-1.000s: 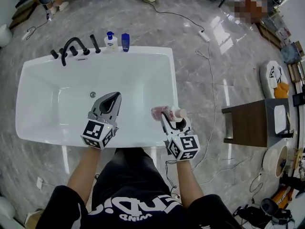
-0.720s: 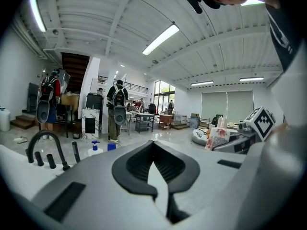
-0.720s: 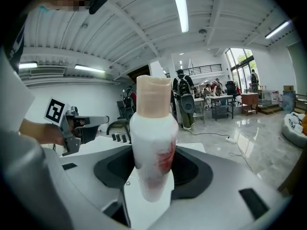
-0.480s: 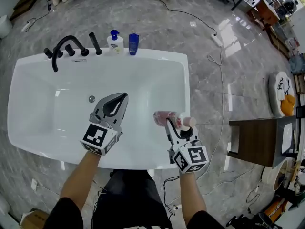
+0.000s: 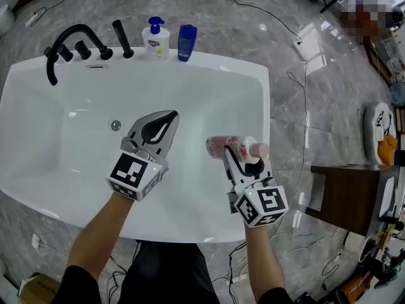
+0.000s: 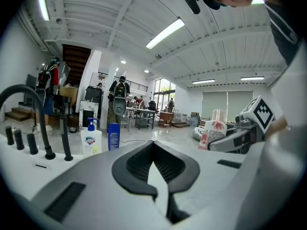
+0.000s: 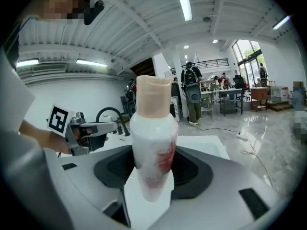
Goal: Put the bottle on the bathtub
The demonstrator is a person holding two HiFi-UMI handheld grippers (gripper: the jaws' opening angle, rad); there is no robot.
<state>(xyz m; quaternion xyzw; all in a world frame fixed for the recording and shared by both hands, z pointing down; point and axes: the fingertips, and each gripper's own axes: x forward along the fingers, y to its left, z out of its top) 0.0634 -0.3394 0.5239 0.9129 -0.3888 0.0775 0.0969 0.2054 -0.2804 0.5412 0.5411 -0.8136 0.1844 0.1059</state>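
Currently the right gripper point(image 5: 235, 154) is clenched on the bottle point(image 5: 223, 146), which hangs over the right part of the bathtub point(image 5: 221, 62), close to the right rim and touching nothing else. The left gripper point(image 5: 159, 129) hovers over the basin with its jaws pressed together and nothing between them.

**Hazards**
- Slip or pivot: the jaws hold the bottle point(image 7: 152, 143) on its lower body only. The wall there is rounded and glossy, so the contact is probably small. A quick tilt could rotate the bottle in the grip.
- Toppling: the bottle is tall and narrow with a small base. The rim is a smooth, glossy white ledge. An off-level release could send it into the basin or onto the polished stone floor point(image 5: 288, 24).
- Crowding: a pump soap dispenser point(image 5: 155, 39) and a blue bottle point(image 5: 186, 42) stand close together on the back ledge, right of the black faucet set point(image 5: 60, 46). A placement there risks knocking them.

**Materials and shapes**
- Bottle: white, apparently plastic, with a pink-red floral print, shouldered body and cylindrical peach cap.
- Bathtub: rectangular, rounded corners, gloss finish.
- Gripper jaws: grey shells with black ribbed pads.
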